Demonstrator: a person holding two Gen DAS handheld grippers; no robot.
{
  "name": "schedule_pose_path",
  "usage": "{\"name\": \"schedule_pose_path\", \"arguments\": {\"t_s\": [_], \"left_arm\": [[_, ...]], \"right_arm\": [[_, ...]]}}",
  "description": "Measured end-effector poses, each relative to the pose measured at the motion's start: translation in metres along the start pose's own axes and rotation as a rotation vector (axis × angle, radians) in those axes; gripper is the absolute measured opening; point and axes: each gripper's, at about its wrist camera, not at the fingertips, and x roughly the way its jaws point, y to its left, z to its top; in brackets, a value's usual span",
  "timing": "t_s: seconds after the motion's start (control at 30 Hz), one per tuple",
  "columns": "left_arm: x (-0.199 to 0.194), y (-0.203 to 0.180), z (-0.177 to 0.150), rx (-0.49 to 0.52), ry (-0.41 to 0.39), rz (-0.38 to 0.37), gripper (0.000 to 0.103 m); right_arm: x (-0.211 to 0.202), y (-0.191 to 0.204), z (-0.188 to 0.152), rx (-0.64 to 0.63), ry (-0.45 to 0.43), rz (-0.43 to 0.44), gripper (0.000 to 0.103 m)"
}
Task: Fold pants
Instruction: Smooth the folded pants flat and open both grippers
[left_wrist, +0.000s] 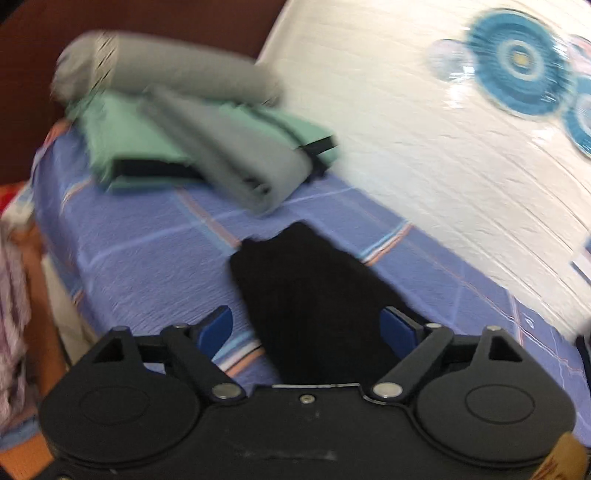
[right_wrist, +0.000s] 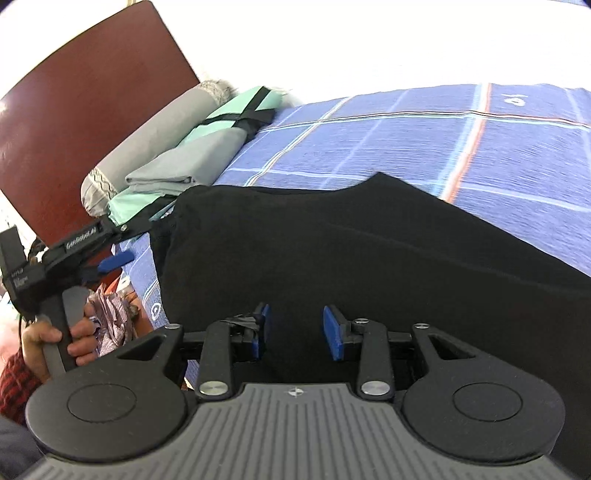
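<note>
Black pants (right_wrist: 369, 240) lie on a blue plaid bed sheet (right_wrist: 406, 136). In the left wrist view a narrow end of the pants (left_wrist: 310, 295) runs between my left gripper's (left_wrist: 310, 325) blue pads, which stand wide apart and do not touch the cloth. The left view is blurred. My right gripper (right_wrist: 295, 328) hovers over the broad part of the pants, its pads apart with nothing between them. The left gripper also shows in the right wrist view (right_wrist: 110, 262), open, at the bed's left edge beside the pants.
A pile of folded grey and mint green clothes (left_wrist: 192, 140) and a rolled grey bolster (right_wrist: 155, 140) lie at the head of the bed by a dark red headboard (right_wrist: 85, 103). A white wall with blue circle decals (left_wrist: 517, 59) borders the bed.
</note>
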Motion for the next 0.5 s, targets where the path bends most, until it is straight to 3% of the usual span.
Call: {"name": "schedule_pose_path", "arguments": {"t_s": [0.23, 0.5], "left_arm": [[0.056, 0.021, 0.0, -0.084, 0.116, -0.109, 0.083], [0.092, 0.029, 0.008, -0.06, 0.105, -0.187, 0.083]], "right_arm": [[0.027, 0.02, 0.008, -0.018, 0.051, -0.006, 0.059], [0.062, 0.037, 0.015, -0.027, 0.106, -0.014, 0.059]]}}
